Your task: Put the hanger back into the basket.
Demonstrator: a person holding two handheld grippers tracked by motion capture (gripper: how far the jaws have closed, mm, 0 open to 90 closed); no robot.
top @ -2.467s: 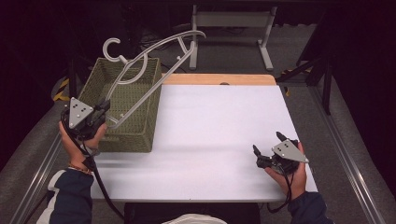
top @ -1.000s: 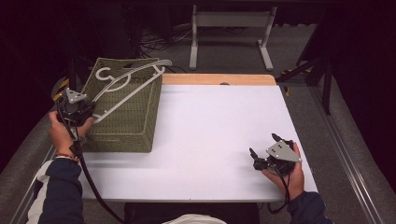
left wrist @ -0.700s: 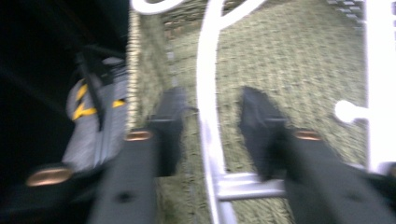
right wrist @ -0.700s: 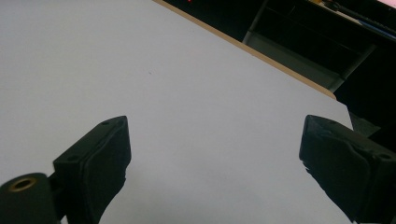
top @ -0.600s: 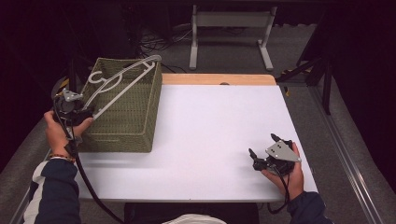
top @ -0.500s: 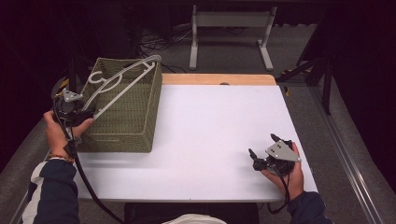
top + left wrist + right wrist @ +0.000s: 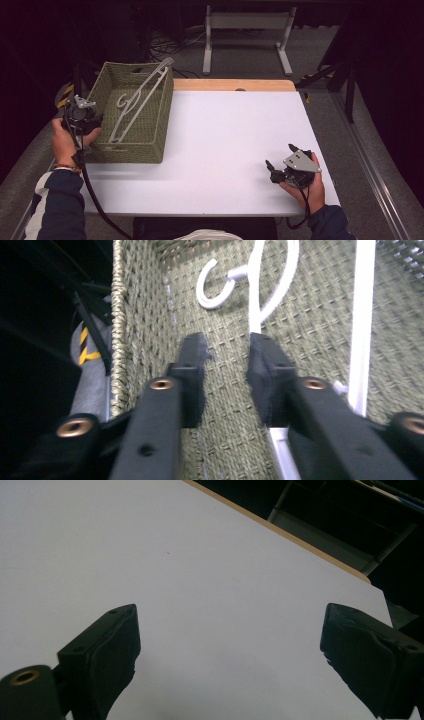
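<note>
A white plastic hanger [image 7: 137, 102] lies slanted inside the olive woven basket [image 7: 131, 155], its far end leaning on the basket's far right corner. Seen from the left gripper, the hanger's hook [image 7: 215, 287] rests on the basket floor and a straight bar [image 7: 361, 325] runs along the right. My left gripper [image 7: 95, 124] is at the basket's near left rim. Its jaws [image 7: 227, 347] have just been closing and stand a little apart with nothing between them. My right gripper [image 7: 279, 156] rests open on the white table [image 7: 225, 140] at the near right, jaws wide [image 7: 227, 640] over bare tabletop [image 7: 200, 555].
A wooden strip [image 7: 230, 85] edges the table's far side. A grey metal stand [image 7: 247, 22] is on the floor behind it. A yellow-and-black striped object [image 7: 65, 94] sits left of the basket. A metal rail [image 7: 370, 165] runs along the right.
The hanger, held up over the basket by the left gripper, came down and now lies in the basket, let go. The left hand drew back to the basket's left. The right hand kept still.
</note>
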